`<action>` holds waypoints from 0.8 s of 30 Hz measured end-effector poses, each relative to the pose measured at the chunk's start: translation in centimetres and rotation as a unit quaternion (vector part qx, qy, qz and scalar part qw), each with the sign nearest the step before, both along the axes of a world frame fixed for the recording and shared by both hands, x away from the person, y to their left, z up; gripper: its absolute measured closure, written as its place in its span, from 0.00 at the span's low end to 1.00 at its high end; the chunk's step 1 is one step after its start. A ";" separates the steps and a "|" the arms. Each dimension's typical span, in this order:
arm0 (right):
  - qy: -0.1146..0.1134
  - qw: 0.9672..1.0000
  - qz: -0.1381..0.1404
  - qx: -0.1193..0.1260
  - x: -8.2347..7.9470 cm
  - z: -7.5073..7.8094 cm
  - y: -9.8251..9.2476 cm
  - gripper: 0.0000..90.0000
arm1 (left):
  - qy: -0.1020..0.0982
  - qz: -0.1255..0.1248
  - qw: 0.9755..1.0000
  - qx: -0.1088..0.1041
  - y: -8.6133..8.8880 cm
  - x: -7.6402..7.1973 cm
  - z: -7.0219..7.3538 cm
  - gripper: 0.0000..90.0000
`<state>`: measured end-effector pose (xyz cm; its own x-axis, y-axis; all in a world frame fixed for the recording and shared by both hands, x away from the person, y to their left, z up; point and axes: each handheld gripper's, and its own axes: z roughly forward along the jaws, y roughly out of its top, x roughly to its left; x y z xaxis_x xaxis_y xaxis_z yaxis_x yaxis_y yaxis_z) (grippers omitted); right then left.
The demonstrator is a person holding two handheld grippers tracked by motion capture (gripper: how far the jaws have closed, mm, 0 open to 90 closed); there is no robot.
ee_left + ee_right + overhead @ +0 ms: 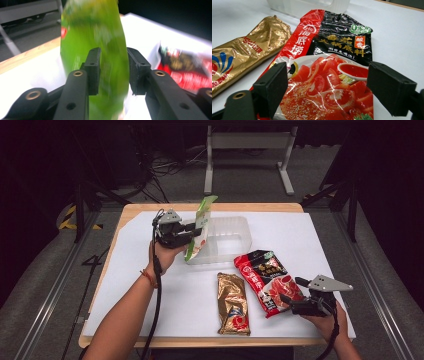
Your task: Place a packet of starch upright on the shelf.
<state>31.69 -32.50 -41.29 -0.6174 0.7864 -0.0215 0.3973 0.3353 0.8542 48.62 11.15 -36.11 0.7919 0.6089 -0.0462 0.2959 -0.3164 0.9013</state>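
The left gripper (196, 226) is clamped on a green pouch (201, 227), holding it upright over the near-left edge of a clear tray (235, 240). The right gripper (289, 292) has its 2 jaws apart, straddling the near end of a red pouch (265, 277) lying flat on the white table (190, 290). A gold pouch (232, 304) lies just left of it.

Pretty dark room overall, only the table really gets light. It's a wooden table (130, 212) with a white sheet (300, 235) covering most of the top. Grey floor (45, 285) all around, a tangle of cables (160, 172) at upper left, and a grey metal frame (247, 145) top center. Yellow-black tape (67, 217) sits far left.
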 end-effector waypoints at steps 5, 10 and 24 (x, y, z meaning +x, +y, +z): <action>0.002 1.000 0.003 -0.002 0.1 -0.1 0.1 0.20 | -0.022 -0.014 0.999 0.041 0.8 -1.2 -0.9 0.72; 0.002 1.000 0.002 -0.005 0.1 -0.1 0.3 0.20 | -0.022 -0.027 0.997 0.062 1.7 -2.2 -1.7 0.72; 0.004 1.000 0.003 -0.009 0.1 -0.2 0.3 0.20 | -0.030 -0.033 0.984 0.171 0.3 -2.7 -4.1 0.84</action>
